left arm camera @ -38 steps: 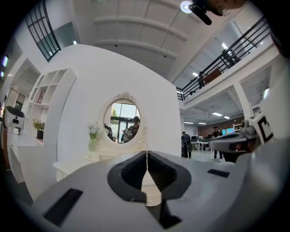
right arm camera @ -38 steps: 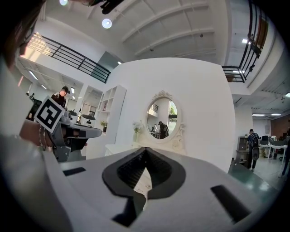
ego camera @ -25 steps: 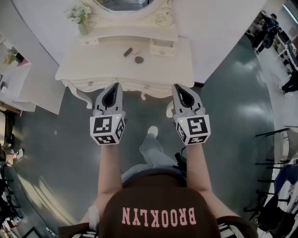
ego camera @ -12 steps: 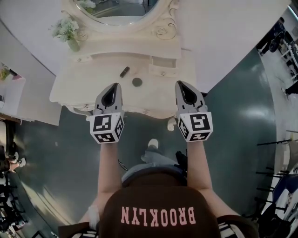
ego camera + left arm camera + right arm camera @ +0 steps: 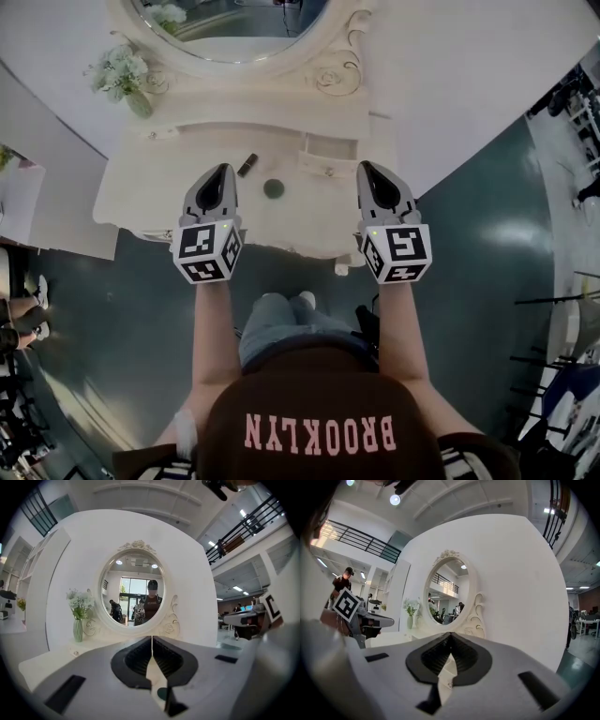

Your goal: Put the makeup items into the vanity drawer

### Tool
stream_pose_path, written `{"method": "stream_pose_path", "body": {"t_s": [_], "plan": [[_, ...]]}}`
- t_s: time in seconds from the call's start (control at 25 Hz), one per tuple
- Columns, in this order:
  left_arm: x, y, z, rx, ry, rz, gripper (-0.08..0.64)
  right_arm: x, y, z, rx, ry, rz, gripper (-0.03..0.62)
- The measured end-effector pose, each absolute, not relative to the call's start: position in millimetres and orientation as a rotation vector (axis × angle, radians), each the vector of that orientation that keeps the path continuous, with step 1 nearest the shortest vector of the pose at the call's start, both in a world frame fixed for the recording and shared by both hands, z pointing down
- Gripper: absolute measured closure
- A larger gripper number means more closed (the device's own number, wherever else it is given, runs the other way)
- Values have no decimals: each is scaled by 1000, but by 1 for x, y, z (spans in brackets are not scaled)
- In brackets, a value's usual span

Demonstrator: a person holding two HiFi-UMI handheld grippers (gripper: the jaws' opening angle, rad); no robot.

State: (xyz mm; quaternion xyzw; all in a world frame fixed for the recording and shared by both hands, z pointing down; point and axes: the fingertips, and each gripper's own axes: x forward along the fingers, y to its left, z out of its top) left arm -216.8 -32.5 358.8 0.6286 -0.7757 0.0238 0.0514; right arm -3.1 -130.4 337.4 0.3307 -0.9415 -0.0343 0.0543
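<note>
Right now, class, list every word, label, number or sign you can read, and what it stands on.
"BROOKLYN": pink letters on the person's dark brown shirt, upside down in head view.
Left white marker cube and right white marker cube: black square patterns, no letters.
Shirt print reflected in the oval white-framed mirror: too small to read.

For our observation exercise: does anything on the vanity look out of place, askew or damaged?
Nothing looks damaged or spilled. A dark tube, lying at a slant, and a round compact sit loose on the vanity top. The small drawer behind them looks pulled out.
</note>
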Motion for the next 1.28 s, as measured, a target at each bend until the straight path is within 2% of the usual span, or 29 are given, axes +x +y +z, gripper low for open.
{"method": "stream_pose_path", "body": {"t_s": [0.44,0.88,0.92,0.96,1.0,1.28], "plan": [[-260,-83,377,1913,-2263,56,552,-12,-178,359,1112,-2774,-25,594],[-284,-136,442,1937,-2007,307,547,-19,-214,403,1204,-2641,102,594],[-285,-138,449,1932,-1982,323,525,-18,-215,408,1210,-2629,117,594],[-284,-141,456,1925,-1957,337,459,-17,-217,413,1215,-2617,132,594],[-284,-142,464,1917,-1933,352,422,-15,-218,418,1220,-2606,145,594],[-281,-145,520,1862,-1795,481,417,-11,-218,457,1229,-2525,250,594]]}}
